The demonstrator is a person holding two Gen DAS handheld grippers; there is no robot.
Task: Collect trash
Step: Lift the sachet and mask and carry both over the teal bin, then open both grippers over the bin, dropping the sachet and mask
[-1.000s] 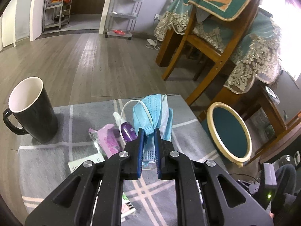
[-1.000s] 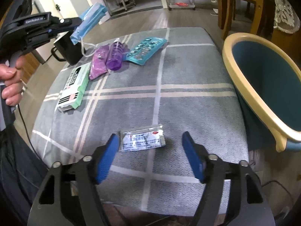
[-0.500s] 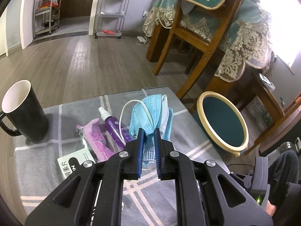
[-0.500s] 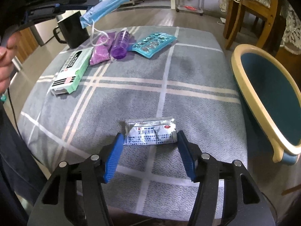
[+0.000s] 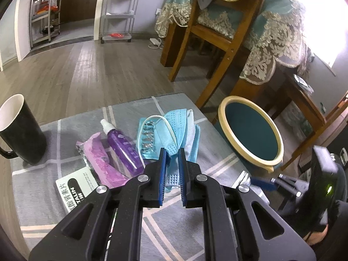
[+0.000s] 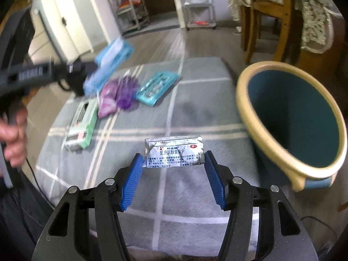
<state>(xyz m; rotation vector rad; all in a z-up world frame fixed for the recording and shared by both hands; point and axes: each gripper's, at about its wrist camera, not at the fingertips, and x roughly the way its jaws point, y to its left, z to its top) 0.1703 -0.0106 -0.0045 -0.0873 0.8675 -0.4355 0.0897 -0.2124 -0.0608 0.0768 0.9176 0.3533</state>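
My left gripper [image 5: 172,152] is shut on a blue face mask [image 5: 180,128] and holds it above the grey checked table [image 5: 39,187]; it shows blurred in the right wrist view [image 6: 108,65]. My right gripper [image 6: 173,163] has its jaws closed onto the ends of a silver medicine sachet [image 6: 174,152], which looks lifted slightly off the table [image 6: 195,113]. The teal bin with a cream rim [image 5: 250,130] stands off the table's right edge and also shows in the right wrist view [image 6: 291,117].
On the table lie a purple spray bottle [image 5: 121,145], a pink wrapper [image 5: 97,158], a teal blister pack [image 6: 156,87], a green medicine box [image 6: 82,124] and a black mug [image 5: 19,130]. Wooden chairs [image 5: 217,43] stand beyond.
My left gripper has carried the mask to the right, toward the bin. My right gripper has moved in and closed its jaws on the silver sachet.
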